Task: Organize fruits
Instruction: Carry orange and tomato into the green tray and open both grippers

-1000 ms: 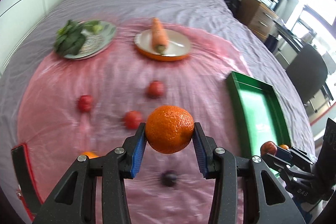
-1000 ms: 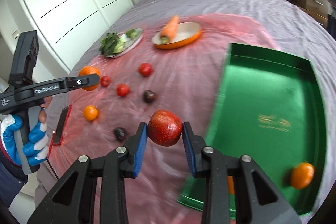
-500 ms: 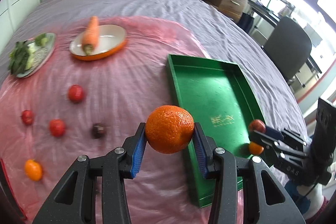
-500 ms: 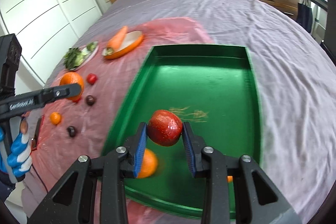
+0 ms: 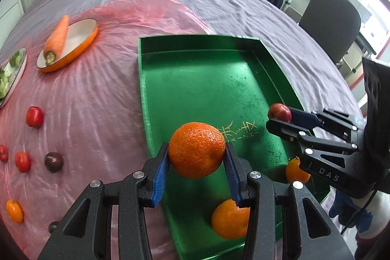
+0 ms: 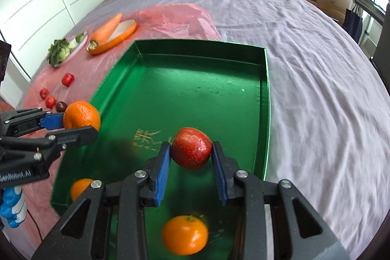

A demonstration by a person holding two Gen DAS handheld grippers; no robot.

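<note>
My left gripper [image 5: 197, 157] is shut on a large orange [image 5: 196, 149] and holds it above the near left part of the green tray [image 5: 204, 79]. My right gripper [image 6: 191, 150] is shut on a red apple [image 6: 191, 148] and holds it above the tray [image 6: 195, 79]. Two oranges lie in the tray's near end [image 5: 229, 218] [image 5: 293, 169], also in the right wrist view [image 6: 185, 238] [image 6: 79, 187]. Several small red, dark and orange fruits [image 5: 34, 116] lie on the pink cloth left of the tray.
An orange dish with a carrot [image 5: 57, 37] and a plate of greens [image 5: 9, 74] stand at the far left on the pink cloth [image 5: 97, 79]. The bed [image 6: 316, 79] stretches beyond. A chair [image 5: 331, 23] and dresser stand at the right.
Both grippers have moved over the green tray with their fruits, the left coming from over the pink cloth. Both stay shut.
</note>
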